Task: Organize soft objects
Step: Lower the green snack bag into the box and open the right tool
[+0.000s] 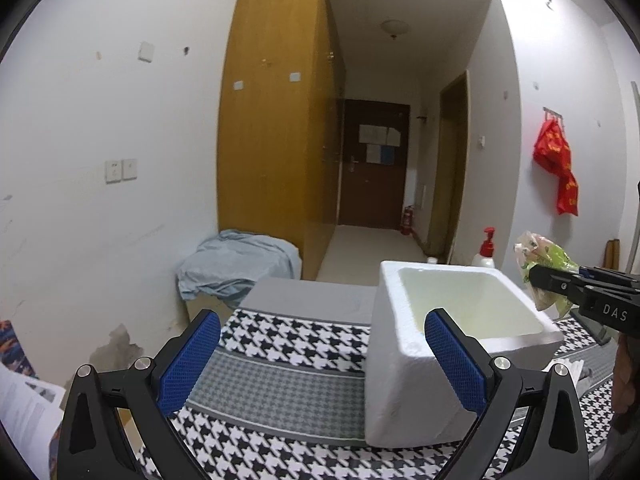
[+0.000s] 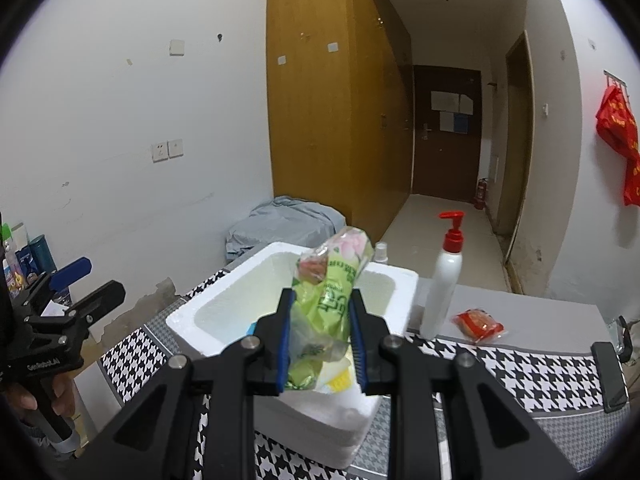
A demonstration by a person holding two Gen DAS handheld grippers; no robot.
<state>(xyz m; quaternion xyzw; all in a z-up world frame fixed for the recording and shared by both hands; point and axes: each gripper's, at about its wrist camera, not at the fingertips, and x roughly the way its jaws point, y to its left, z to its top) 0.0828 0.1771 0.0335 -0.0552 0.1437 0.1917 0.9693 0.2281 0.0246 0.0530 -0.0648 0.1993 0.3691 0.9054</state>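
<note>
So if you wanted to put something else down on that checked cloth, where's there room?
Left of the foam box the checked cloth lies bare, between the open left gripper's fingers. More bare cloth lies right of the red packet. It's crowded between box and pump bottle, where the right gripper holds the green pack.

Count, both views:

- Foam box (image 2: 224, 312): 1, white, on the surface (image 2: 520, 356).
- Green packet (image 2: 328, 296): 1, clamped between the fingers (image 2: 282, 344) of the right gripper (image 2: 320, 344).
- Red packet (image 2: 478, 325): 1, on the surface right of the box.
- Pump bottle (image 2: 442, 292): 1, white with red pump.
- Small clear bottle top (image 2: 381, 251) behind the box: 1.
- Grippers: 2; the left gripper (image 1: 322, 364) has two blue-padded fingers, apart, nothing between.
- Items inside the box: partly hidden, no count.
- Bottles (image 2: 24, 256) at far left edge: several, count uncertain.
- Red bag (image 1: 558, 164) on wall: 1.
- Fire extinguisher (image 1: 407, 220): 1.
</note>
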